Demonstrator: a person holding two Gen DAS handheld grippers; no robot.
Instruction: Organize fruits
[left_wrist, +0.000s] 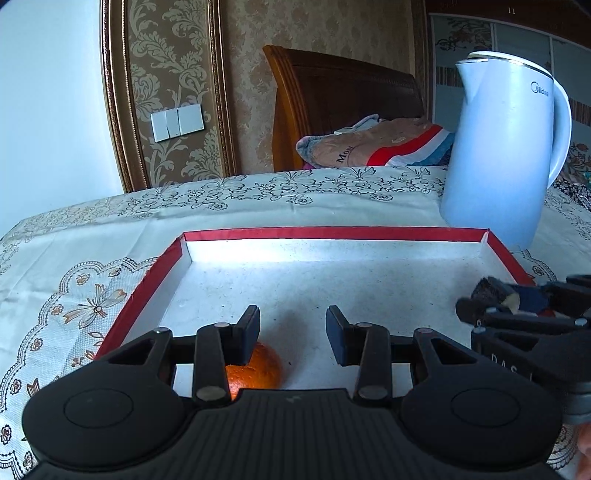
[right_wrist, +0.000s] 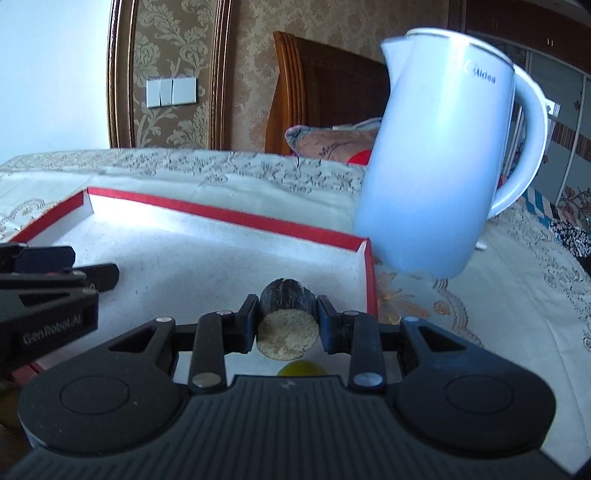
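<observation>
Tray (right_wrist: 364, 243), red-rimmed with a white floor, lies on the cloth-covered surface (left_wrist: 110, 221). Right claw (right_wrist: 287, 326) pinches a dark-skinned cut piece (right_wrist: 288, 321), pale face toward the camera, above the tray's right side. Left claw (left_wrist: 293, 334) hangs spread, pinching nothing — an orange (left_wrist: 255, 371) lies in the tray under its left finger. Best lower the piece to a bare spot, clear of orange and yellow-green fruit (right_wrist: 301, 369), before releasing. Kettle (left_wrist: 506, 147) reads "Midea"; left claw body reads "GenRobot.AI".

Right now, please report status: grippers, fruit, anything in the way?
Left gripper open above the orange. Right gripper shut on dark cut piece over the tray. Kettle stands beside tray.
</observation>
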